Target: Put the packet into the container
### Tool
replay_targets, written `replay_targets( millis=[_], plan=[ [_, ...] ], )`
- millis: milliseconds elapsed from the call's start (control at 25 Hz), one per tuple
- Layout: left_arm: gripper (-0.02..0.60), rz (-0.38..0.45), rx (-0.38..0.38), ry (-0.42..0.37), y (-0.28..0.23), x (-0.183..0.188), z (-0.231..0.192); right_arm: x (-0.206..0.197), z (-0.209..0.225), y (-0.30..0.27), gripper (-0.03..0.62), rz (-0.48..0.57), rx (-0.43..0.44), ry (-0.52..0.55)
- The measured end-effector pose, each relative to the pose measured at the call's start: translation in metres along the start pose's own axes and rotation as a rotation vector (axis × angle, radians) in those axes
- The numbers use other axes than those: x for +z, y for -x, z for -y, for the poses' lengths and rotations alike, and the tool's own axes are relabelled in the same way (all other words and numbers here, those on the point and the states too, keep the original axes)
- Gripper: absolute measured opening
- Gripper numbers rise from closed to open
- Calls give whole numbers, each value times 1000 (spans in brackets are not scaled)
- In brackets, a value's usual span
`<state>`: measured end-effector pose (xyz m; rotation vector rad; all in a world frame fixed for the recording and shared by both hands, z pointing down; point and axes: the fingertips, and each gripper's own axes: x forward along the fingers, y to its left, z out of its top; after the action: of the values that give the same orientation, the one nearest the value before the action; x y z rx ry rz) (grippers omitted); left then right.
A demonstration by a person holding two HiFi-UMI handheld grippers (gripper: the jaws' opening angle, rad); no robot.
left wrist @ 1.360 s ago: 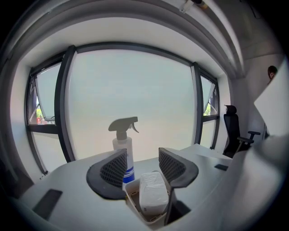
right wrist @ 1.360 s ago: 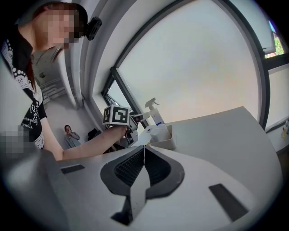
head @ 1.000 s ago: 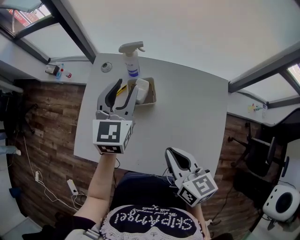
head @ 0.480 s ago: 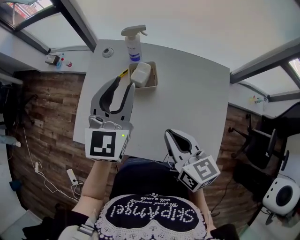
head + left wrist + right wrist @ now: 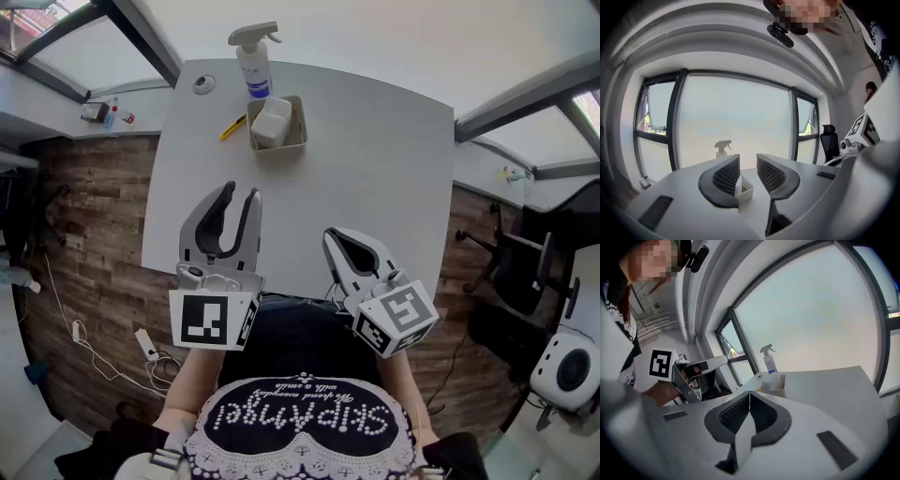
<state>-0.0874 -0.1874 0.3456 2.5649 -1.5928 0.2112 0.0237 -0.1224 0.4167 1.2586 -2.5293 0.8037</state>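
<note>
Left claw (image 5: 240, 194) just narrowed yet apart, empty, over table (image 5: 375, 169) near edge, right claw (image 5: 330, 234) together, container (image 5: 302, 131) well beyond

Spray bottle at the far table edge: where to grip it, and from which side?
Grip the spray bottle on its upright body, below the trigger head, jaws level. The container stands right in front of it, so coming from the container's left, over the yellow pen-like thing, looks clearest.
</note>
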Motion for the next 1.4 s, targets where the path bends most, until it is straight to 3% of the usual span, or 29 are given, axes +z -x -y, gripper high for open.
replay_targets(
  millis=[600, 1120, 1400],
  plan=[
    [92, -69, 4, 16, 26, -31, 3, -19, -1, -5, 15, -49, -7, 2],
    [15, -139, -52, 31, 37, -54, 21, -28, -2, -6, 15, -71, -3, -7],
    [9, -175, -89, 50, 38, -65, 30, -28, -1, -5, 15, -73, -13, 2]
  ],
)
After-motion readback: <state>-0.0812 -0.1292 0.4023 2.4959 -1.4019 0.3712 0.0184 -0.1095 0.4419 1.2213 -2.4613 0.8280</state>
